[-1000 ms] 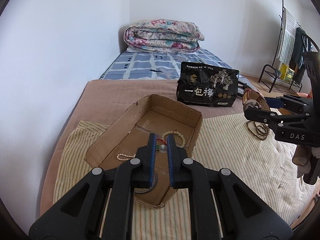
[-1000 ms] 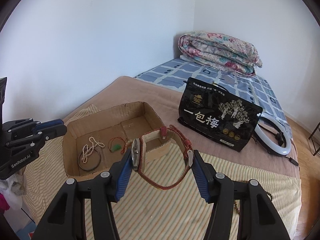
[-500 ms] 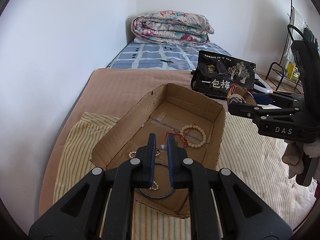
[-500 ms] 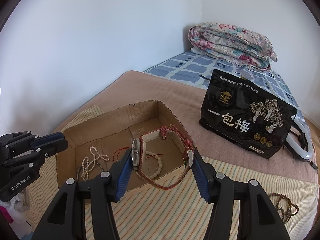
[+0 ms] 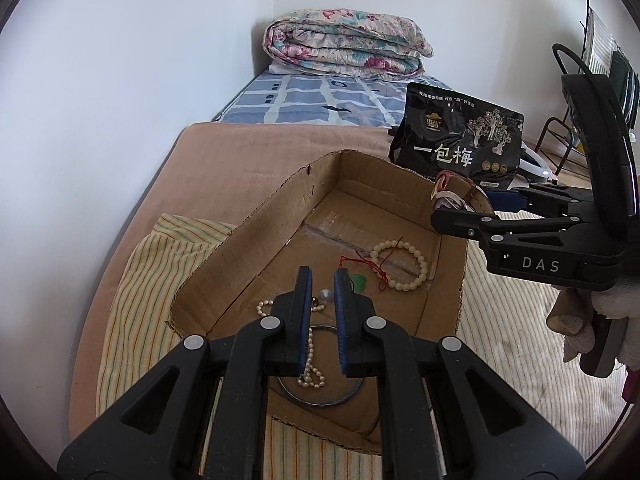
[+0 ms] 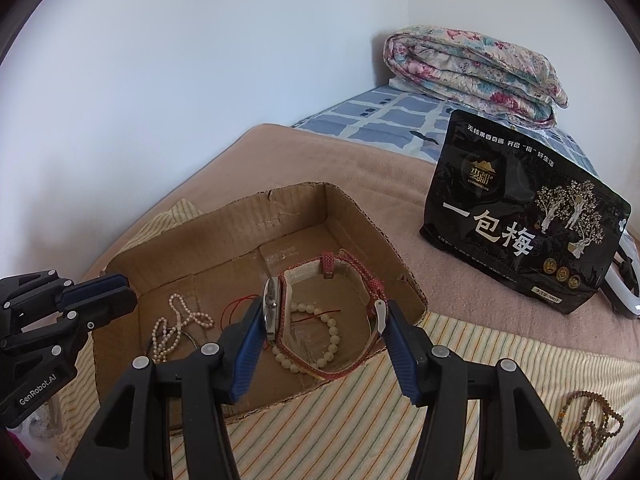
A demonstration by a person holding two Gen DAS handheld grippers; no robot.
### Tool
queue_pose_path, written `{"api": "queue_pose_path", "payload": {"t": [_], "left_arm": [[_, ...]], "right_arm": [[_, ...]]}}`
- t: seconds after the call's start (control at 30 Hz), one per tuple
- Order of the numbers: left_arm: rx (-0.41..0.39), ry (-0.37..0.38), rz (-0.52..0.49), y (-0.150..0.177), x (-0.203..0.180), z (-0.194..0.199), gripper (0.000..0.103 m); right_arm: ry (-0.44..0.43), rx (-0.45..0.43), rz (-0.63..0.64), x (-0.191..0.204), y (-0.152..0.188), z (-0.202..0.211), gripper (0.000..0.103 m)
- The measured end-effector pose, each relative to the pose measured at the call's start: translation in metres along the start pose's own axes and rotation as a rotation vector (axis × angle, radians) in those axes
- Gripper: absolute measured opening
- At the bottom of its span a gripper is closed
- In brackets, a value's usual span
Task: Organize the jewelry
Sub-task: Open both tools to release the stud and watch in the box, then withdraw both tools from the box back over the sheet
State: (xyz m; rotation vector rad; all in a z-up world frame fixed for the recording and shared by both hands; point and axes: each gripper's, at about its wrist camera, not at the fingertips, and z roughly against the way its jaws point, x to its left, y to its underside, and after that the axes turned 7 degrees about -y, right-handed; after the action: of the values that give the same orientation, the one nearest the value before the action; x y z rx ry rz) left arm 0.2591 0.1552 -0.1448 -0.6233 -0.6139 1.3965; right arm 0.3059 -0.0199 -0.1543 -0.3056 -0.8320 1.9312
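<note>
- Both grippers have come closer to the cardboard box since a second ago; it now fills more of each view, and the watch hangs over its inside instead of short of its near wall.
- Far left, a white wall runs along the bed; a striped cloth lies under the box on a tan blanket.
- Left gripper hovers over the box's near end with its jaws nearly together; a small silvery bead shows in the slit between them, but whether it is pinched cannot be told.
- Inside the box lie a pearl strand, a dark metal bangle, a green pendant on red cord and a cream bead bracelet.
- Right gripper holds the watch by its red woven band, stretched between half-spread jaws, above the cream bracelet.
- Beyond the box's far right corner a black snack bag stands upright, with a white ring light behind it.
- A folded floral quilt sits at the far end.
- A brown bead necklace lies on the cloth, near right, well apart from the box.
</note>
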Motion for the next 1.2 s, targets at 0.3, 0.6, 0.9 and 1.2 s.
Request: {"api": "queue_pose_path", "payload": {"t": [0.3, 0.6, 0.9, 1.2], "left_arm": [[0.017, -0.014, 0.007, 0.002, 0.001, -0.005, 0.01], [-0.007, -0.027, 0.024, 0.003, 0.003, 0.002, 0.056], [-0.018, -0.029, 0.013, 0.001, -0.002, 0.017, 0.056], [-0.044, -0.017, 0.002, -0.007, -0.016, 0.042, 0.056]], "right_arm": [[0.006, -0.026, 0.009, 0.004, -0.003, 0.005, 0.085], [0.023, -0.047, 0.026, 0.007, -0.006, 0.018, 0.091], [0.032, -0.069, 0.017, 0.004, -0.005, 0.04, 0.091], [0.058, -0.102, 0.0, -0.011, 0.004, 0.08, 0.092]]}}
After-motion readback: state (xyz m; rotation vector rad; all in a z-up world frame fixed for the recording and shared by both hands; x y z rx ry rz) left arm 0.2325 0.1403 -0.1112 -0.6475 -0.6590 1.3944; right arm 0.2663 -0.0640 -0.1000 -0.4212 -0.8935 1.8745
